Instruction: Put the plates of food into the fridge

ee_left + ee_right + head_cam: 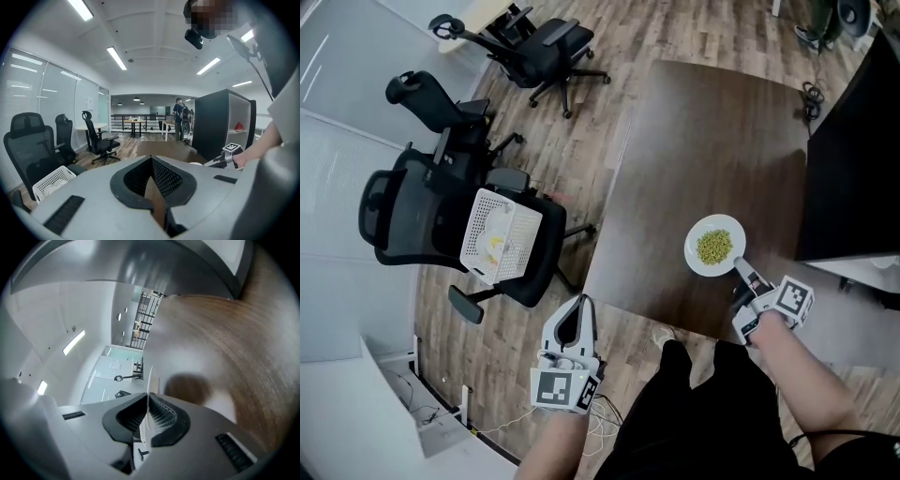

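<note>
left gripper (pixel 580 304): grey, black pads (pixel 165 177) | right gripper (pixel 740 269): marker cube (pixel 792 298) | clothes (pixel 694 427): black

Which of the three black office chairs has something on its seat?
The black mesh-backed office chair nearest the left gripper: a white perforated basket lies on its seat. The other two stand farther away.

The dark desk (pixel 703 141) is open across its far and left parts, with only the plate (pixel 715 246) sitting near its near right edge, so a gripper can sweep over most of the top. On the right a tall black cabinet (pixel 853 159) stands just beside the desk and walls off that side. Left of the desk a strip of wood floor (pixel 581 159) is open, where the left gripper (pixel 582 300) hangs, and beyond it office chairs crowd the way, the nearest chair (pixel 441 225) carrying a white basket (pixel 500 234) on its seat.
</note>
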